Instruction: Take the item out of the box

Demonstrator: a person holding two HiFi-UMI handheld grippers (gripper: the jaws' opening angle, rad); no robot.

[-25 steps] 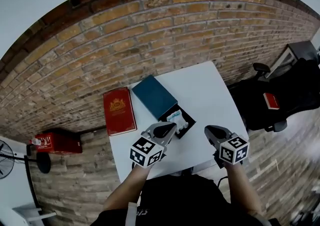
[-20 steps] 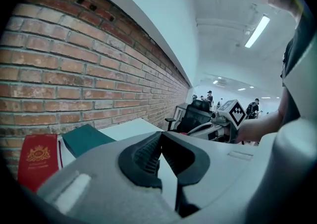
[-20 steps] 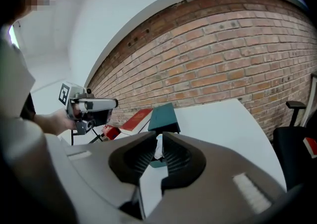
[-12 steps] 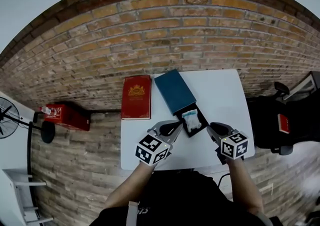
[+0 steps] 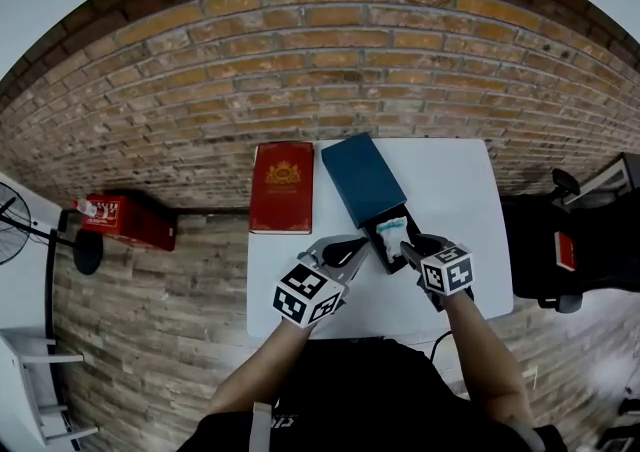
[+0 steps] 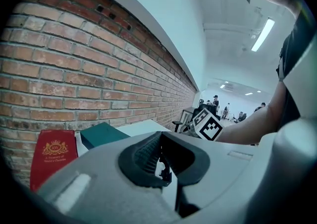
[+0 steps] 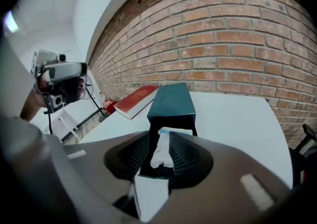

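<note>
A dark teal box (image 5: 362,178) lies on the white table (image 5: 455,190), its black tray (image 5: 381,245) slid out toward me. A white wrapped item (image 5: 391,230) lies in the tray. My right gripper (image 5: 408,249) is at the tray's near end, jaws opening. In the right gripper view the item (image 7: 162,151) shows in the gap of that gripper (image 7: 163,141), with the pads clear of it. My left gripper (image 5: 352,248) hangs just left of the tray. Its tips (image 6: 159,141) meet with nothing between them.
A red book (image 5: 283,187) lies left of the box at the table's far edge. A brick wall runs behind the table. A red case (image 5: 125,220) and a fan (image 5: 15,235) are on the floor at left. A black chair (image 5: 570,260) stands at right.
My right gripper has moved left up to the tray's end and its jaws have spread. The left gripper has stayed beside the tray. The head camera has swung toward the table.
</note>
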